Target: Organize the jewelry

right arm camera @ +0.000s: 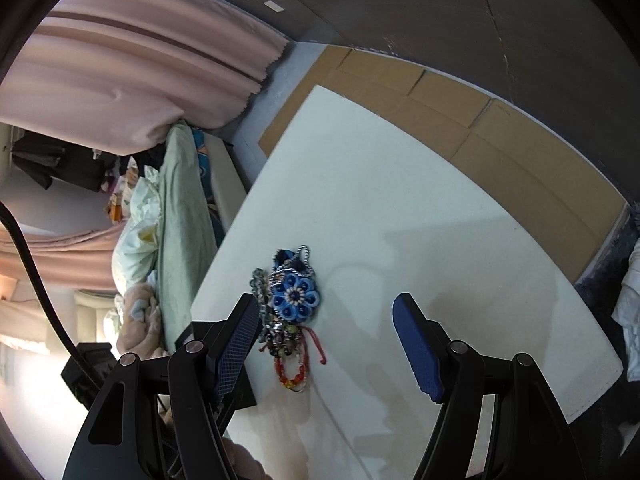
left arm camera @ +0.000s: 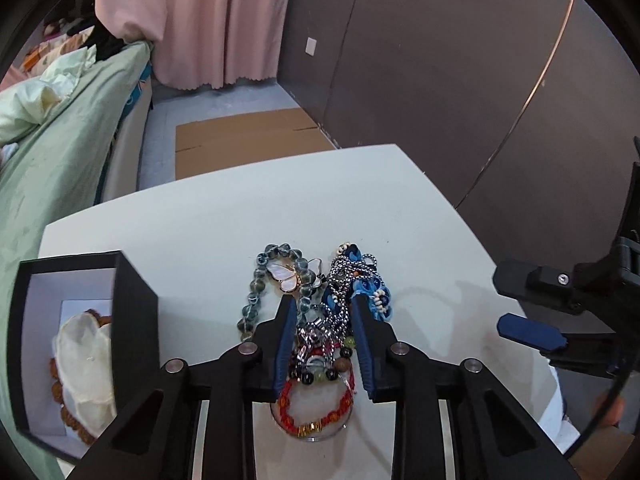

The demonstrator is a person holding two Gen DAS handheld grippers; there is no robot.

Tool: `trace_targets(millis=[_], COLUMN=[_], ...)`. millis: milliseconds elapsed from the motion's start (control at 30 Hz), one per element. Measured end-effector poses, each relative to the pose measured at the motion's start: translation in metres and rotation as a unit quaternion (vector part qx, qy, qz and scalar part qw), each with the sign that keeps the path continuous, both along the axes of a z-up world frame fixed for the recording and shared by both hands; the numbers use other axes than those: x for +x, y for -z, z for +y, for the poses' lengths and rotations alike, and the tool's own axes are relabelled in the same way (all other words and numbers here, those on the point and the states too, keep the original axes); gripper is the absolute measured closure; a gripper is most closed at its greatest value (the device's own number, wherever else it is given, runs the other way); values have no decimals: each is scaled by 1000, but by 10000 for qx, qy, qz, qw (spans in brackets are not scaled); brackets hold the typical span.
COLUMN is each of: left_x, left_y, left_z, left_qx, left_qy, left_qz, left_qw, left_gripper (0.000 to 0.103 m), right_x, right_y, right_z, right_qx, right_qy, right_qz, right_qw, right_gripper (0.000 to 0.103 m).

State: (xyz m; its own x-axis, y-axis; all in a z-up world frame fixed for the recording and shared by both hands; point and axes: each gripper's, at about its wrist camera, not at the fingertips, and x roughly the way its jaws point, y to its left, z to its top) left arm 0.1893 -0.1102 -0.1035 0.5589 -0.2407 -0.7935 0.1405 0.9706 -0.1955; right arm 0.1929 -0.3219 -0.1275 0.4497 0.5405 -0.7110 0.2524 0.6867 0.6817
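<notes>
Here, our left gripper straddles the jewelry pile, fingers partly open, gripping nothing (right gripper wide open, farther off).

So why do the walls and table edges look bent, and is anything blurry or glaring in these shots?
Left wrist view: the fisheye lens bows the table edge and wall seam; dark corners frame the round image; the jewelry pile looks sharp. Right wrist view: same bending, the scene is tilted, bright glare washes out the lower left, and soft shadows fall on the table beside the pile.
</notes>
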Motion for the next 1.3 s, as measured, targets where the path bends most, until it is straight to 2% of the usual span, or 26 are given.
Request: trace_targets(millis=[200, 367, 567, 767, 1033, 1300], left_x=[14, 17, 7, -5, -16, -25], left_y=[14, 16, 1, -21, -39, -52], left_z=[1, 2, 6, 25, 52, 71], left_qx=[106, -4, -193, -565, -965, -1265], left_qy=[-175, -212, -190, -286, -463, -496], left_qz=[95, 135, -28, -204, -326, -437], left_qw=[9997, 9997, 9996, 9978, 9937, 9898], left_gripper=[77, 94, 94, 94, 94, 94], right_x=[6, 8, 10, 16, 27, 32], right_y=[5, 7, 8, 6, 10, 7], right_z=[2, 7, 13, 26, 56, 73], right_qx=[26, 106, 37, -88, -228, -993], right_qy=[-69, -204, -418, -607, -1020, -1115], right_qz=[155, 188, 179, 68, -113, -244], right_qw=[9999, 9996, 9990, 9981, 9945, 9885], right_gripper=[32, 32, 32, 34, 50, 52])
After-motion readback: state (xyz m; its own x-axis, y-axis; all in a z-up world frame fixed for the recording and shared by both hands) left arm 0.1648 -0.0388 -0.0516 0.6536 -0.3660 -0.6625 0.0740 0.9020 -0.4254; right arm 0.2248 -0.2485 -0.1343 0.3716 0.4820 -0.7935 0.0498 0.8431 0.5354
